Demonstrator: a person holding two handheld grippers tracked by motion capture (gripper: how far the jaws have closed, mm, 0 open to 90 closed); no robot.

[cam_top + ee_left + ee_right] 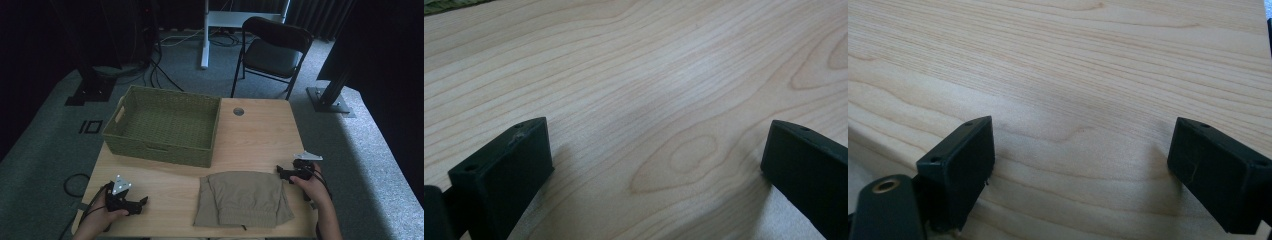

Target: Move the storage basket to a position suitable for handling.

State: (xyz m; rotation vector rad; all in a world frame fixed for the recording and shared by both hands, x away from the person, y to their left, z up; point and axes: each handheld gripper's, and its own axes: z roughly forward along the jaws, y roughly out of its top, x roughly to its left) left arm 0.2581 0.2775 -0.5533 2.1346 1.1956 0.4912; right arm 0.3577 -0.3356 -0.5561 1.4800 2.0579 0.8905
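1. The left tongs (142, 202) rest at the near left of the counter (255, 135), jaws spread wide over bare wood, gripping nothing.
2. The right tongs (281, 171) sit at the near right edge, jaws likewise wide and empty.
3. Between them, near the front edge, lies a folded tan garment (242, 199), possibly shorts; the right tongs are just beside its far right corner.
4. A woven green basket (165, 145) occupies the far left of the counter.
5. A black folding chair (272, 52) stands on the floor beyond.

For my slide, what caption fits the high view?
Folded khaki garment on a wooden table before a green woven basket, both hand-held grippers open alongside.
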